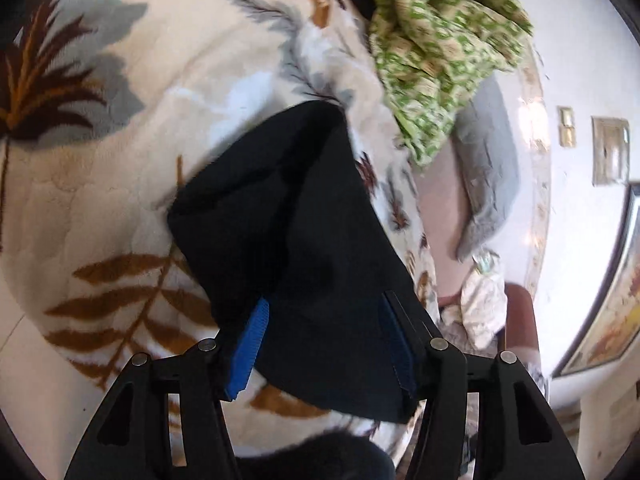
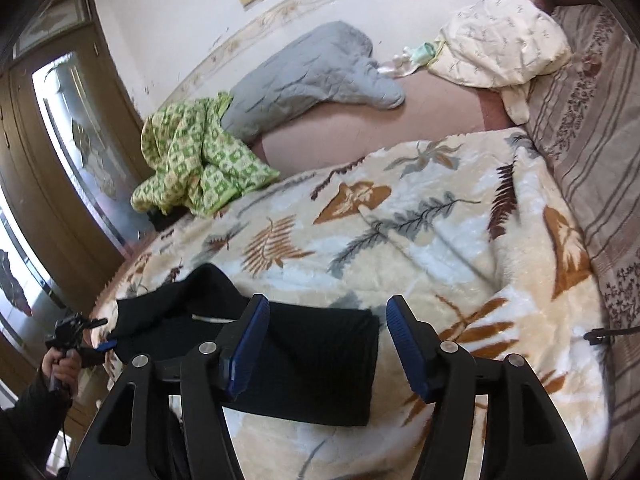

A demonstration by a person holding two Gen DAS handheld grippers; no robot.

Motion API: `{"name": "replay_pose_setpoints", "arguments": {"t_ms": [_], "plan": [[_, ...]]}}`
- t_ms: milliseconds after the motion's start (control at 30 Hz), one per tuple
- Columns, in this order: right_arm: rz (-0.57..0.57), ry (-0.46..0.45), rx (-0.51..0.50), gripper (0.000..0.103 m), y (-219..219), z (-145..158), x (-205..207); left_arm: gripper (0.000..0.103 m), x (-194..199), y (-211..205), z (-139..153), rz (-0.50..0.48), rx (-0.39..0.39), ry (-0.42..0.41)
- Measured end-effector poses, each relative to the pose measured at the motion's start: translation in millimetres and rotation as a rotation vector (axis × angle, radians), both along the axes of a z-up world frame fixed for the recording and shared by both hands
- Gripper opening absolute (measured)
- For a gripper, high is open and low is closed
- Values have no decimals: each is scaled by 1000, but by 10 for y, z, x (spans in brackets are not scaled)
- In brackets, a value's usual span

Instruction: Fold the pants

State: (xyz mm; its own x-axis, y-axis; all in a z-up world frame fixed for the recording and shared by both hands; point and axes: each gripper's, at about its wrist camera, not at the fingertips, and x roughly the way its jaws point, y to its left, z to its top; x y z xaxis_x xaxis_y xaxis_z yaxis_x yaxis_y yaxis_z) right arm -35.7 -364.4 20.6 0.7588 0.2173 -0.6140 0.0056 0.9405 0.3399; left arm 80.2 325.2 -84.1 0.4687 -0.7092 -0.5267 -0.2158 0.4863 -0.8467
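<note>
The black pants (image 1: 304, 240) lie folded into a compact bundle on a cream blanket with a leaf print (image 1: 120, 184). My left gripper (image 1: 324, 340) is open, its blue-padded fingers (image 1: 250, 348) wide apart just above the near end of the pants. In the right wrist view the pants (image 2: 316, 364) lie at the blanket's near left edge. My right gripper (image 2: 328, 344) is open above the bundle's right end, holding nothing. The left gripper (image 2: 94, 340) shows there at the far left, held in a hand.
A green patterned cloth (image 2: 196, 160) and a grey quilted blanket (image 2: 312, 76) lie at the far side of the bed. A cream pillow (image 2: 500, 40) and a striped sheet (image 2: 592, 128) are on the right. A wooden door (image 2: 60, 140) stands at the left.
</note>
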Motion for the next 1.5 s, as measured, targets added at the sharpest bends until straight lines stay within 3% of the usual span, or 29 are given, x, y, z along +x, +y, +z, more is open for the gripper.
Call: {"name": "replay_pose_setpoints", "arguments": {"t_ms": [167,267,367,400,433,533,633,667,767,833,1000,1067,1133,1233,1300,1367,1433,1500], "plan": [[39,16,-22,63,136,-53,38,56,-43,-36,-77,40,-27,-19],[38,6,25,63,135,-45,-26,51,-156,-93,-136,62,-37,-25],[15,4,149,64,53,-59,-126,20,-237,-155,-113,59,-15,-27],[-14,4,225,66,-19,-94,-184,9,-236,-183,-83,52,-20,-32],[-44,10,296,72,-90,-139,-230,8,-253,-222,-50,43,-8,-45],[-130,61,617,74,-340,-450,-341,5,-259,-292,83,34,54,-93],[-122,142,910,74,-406,-803,-325,5,-276,-378,163,19,95,-116],[-111,159,954,74,-397,-854,-299,5,-275,-407,174,15,98,-120],[-97,232,965,77,-295,-970,-185,6,-229,-497,197,11,130,-127],[-103,283,992,77,-223,-1088,-97,13,-193,-555,183,4,140,-108],[-152,354,1030,75,-109,-1283,88,20,-124,-593,129,3,109,-68],[-168,362,1046,75,-92,-1322,135,18,-103,-602,132,4,108,-71],[-192,369,1060,75,-93,-1353,165,7,-84,-608,129,2,120,-69],[-231,379,1093,66,-131,-1415,165,4,-76,-603,139,-4,138,-76],[-256,408,1092,51,-168,-1472,124,4,-88,-594,141,-2,155,-80],[-302,453,1079,23,-176,-1543,97,4,-84,-573,122,6,157,-70],[-342,484,1083,11,-184,-1610,65,4,-81,-555,106,11,160,-63],[-342,492,1059,11,-169,-1595,71,4,-94,-542,112,12,161,-64]]}}
